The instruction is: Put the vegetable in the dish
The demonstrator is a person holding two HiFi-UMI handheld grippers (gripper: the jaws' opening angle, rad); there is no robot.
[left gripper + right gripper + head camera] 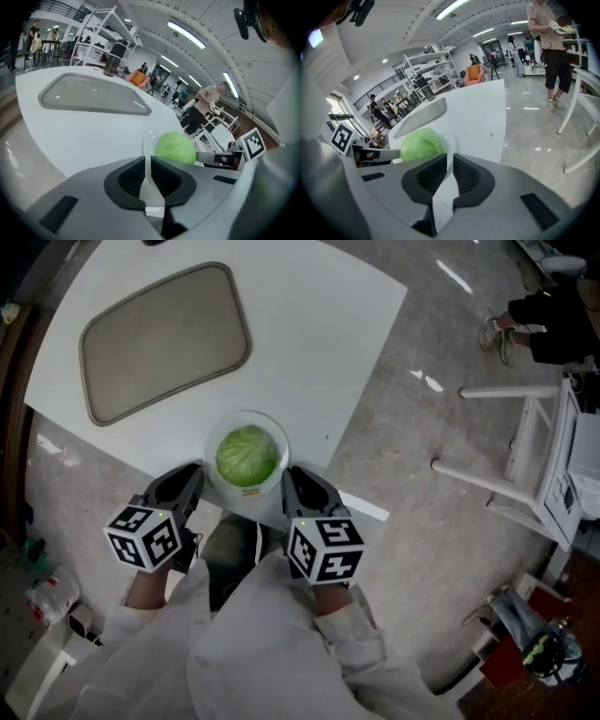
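Observation:
A round green cabbage [247, 456] lies in a clear glass dish [281, 442] at the near edge of the white table [309, 352]. My left gripper [199, 474] is at the dish's left rim and my right gripper [289, 479] at its right rim. In the left gripper view, the thin clear rim [149, 140] runs into the narrow slit between the left gripper's [148, 164] pads, with the cabbage [176, 147] just beyond. The right gripper view shows the same: the rim [451, 140] is pinched in the right gripper [450, 161], with the cabbage [422, 144] to its left.
A grey rounded tray [164, 338] lies on the far left of the table, and a dark bottle [114, 58] stands beyond it. White frames [525, 456] stand on the floor to the right. A person [548, 51] stands nearby, beyond the table's right edge.

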